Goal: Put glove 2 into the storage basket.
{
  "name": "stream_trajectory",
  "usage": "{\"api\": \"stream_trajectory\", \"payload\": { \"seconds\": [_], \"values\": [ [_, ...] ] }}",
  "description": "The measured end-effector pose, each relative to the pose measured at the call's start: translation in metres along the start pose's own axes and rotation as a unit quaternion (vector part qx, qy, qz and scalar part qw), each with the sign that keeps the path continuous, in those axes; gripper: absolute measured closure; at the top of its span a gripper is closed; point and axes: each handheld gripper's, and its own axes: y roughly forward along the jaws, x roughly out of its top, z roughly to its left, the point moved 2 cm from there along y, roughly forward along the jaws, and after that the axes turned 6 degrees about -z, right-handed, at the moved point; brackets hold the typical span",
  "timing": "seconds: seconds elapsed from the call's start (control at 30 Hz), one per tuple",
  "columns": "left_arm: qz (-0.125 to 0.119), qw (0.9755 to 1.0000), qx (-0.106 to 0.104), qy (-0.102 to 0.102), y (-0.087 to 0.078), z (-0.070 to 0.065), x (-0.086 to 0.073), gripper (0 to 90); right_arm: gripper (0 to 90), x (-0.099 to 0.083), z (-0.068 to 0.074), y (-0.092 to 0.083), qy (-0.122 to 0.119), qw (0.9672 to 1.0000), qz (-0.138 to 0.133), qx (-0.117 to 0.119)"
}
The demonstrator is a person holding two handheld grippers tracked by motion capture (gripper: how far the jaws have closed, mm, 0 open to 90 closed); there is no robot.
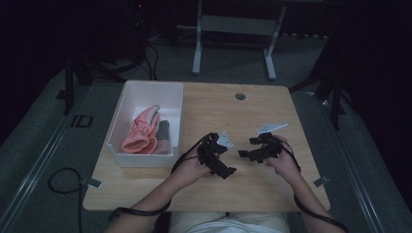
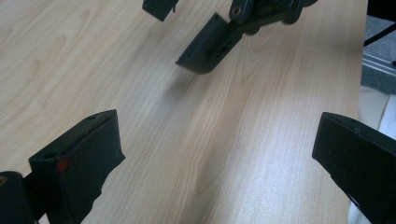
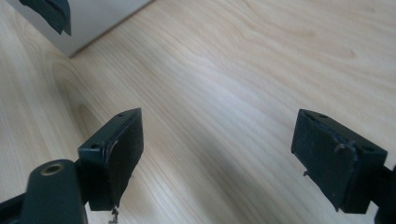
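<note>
You are holding both grippers over the bare middle of the light wooden table (image 1: pixel 252 104), and neither is carrying anything. Your left gripper (image 2: pixel 215 154) is standing with its jaws spread wide, nothing but wood grain between them; your right gripper (image 3: pixel 217 154) is spread just as wide and is equally empty.

The thing nearest to work on is the pink, crumpled fabric glove (image 1: pixel 142 132), lying inside the white rectangular plastic bin (image 1: pixel 145 88) on top of a dark grey cloth (image 1: pixel 164 130). Take the bin as your landmark: it is sitting at the table's left side, and both grippers are hovering off its right wall, toward its near end. Your left gripper (image 1: pixel 216 158) is the closer of the two, just beside that wall, while your right gripper (image 1: pixel 257 148) is hanging farther out, beyond the left one. In the right gripper view, the bin's pale corner (image 3: pixel 93 25) is showing at the upper left.

The glove's long axis is running roughly along the bin's length, cuff end toward its near wall, fingers pointing away from you and tilted slightly rightward. So the reach, as I judge it, is falling to your left gripper: leftward over the wall, then down, jaws across the glove's width.
</note>
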Motion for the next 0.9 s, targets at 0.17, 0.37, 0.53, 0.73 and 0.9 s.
{"api": "stream_trajectory", "payload": {
  "seconds": [0.17, 0.37, 0.53, 0.73, 0.9],
  "values": [
    [-0.009, 1.0, -0.001, -0.001, 0.007, -0.001, -0.011, 1.1, 16.8, -0.017, -0.008, -0.003, 0.009, 0.9998, 0.006, -0.015],
    [-0.014, 0.9999, -0.002, -0.007, 0.013, -0.005, -0.023, 1.1, 16.8, -0.033, -0.016, -0.008, 0.02, 0.9994, 0.008, -0.028],
    [-0.001, 1.0, -0.003, 0.006, 0.019, -0.008, -0.035, 1.1, 16.9, -0.044, -0.023, -0.014, 0.026, 0.9988, 0.006, -0.04],
    [0.003, 0.9999, -0.005, -0.009, 0.025, -0.01, -0.049, 1.1, 16.9, -0.057, -0.029, -0.02, 0.038, 0.998, -0.003, -0.051],
    [-0.013, 0.9998, 0.003, -0.017, 0.025, -0.011, -0.056, 1.1, 16.8, -0.066, -0.034, -0.023, 0.04, 0.9973, -0.011, -0.06]
  ]
}}
